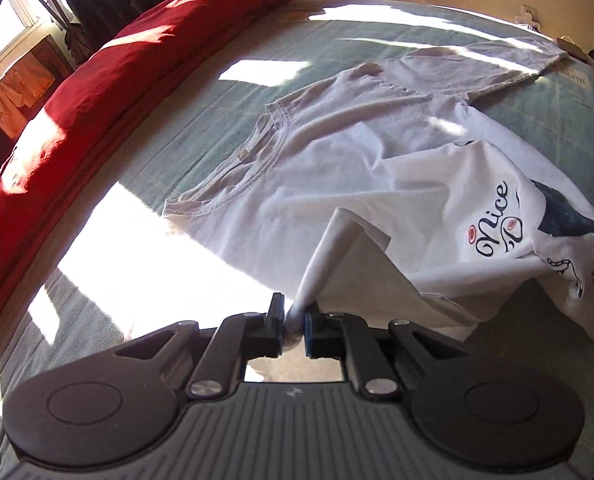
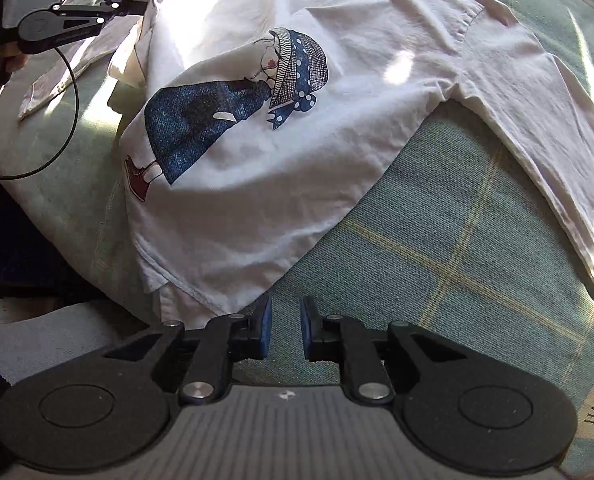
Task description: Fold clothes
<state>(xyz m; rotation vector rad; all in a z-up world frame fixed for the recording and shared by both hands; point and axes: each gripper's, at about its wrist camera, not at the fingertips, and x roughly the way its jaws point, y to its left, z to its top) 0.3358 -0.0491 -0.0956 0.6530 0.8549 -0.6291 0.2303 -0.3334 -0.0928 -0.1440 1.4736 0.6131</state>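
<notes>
A white T-shirt (image 1: pixel 361 184), printed side up, is shown spread on the green bedspread (image 2: pixel 437 248) of a bed, filling the centre and right of the left-wrist frame. A bunched fold of its cloth is clamped between the pads of the left tool (image 1: pixel 294 322). The right tool (image 2: pixel 285 328), at lower centre of its frame, is shown parted and empty, just beside the hem. The step in hand is judged to be a first fold; next, the clamped edge must be carried across. No containers are seen.
</notes>
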